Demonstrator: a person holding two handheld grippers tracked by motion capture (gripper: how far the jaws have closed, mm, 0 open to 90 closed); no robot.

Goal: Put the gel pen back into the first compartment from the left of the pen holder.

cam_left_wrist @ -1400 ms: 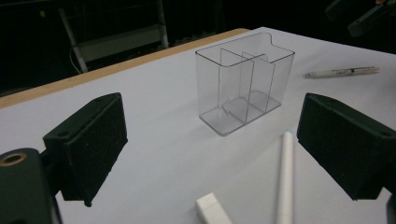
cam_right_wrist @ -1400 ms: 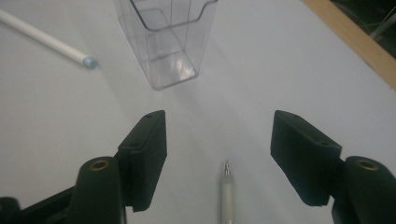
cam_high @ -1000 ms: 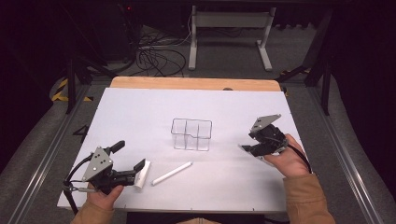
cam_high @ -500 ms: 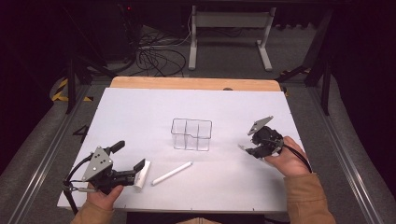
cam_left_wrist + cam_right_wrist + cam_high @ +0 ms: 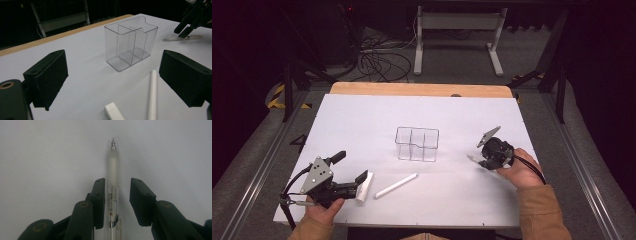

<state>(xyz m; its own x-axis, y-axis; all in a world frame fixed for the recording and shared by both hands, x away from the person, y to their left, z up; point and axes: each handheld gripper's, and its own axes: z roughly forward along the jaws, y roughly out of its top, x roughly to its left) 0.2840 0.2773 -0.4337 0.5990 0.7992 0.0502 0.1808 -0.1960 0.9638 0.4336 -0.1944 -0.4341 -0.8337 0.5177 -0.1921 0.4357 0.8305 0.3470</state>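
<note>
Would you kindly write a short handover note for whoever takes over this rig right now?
Right hand-held gripper: jaws have just been closing around the clear pen lying on the table; a gap shows on one side, not yet gripped.
Left hand-held gripper: open, beside a white eraser and white pen.
Clear organizer: empty, mid-table.
Left: grip the pen; likely load the organizer.

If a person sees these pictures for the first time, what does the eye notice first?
First, the clear divided organizer, standing empty at the middle of the white table. Next, the right gripper, whose jaws have just been closing around a clear pen that lies flat, one pad at it and the other apart. Near the left gripper lie a white marker and a small white block.
</note>
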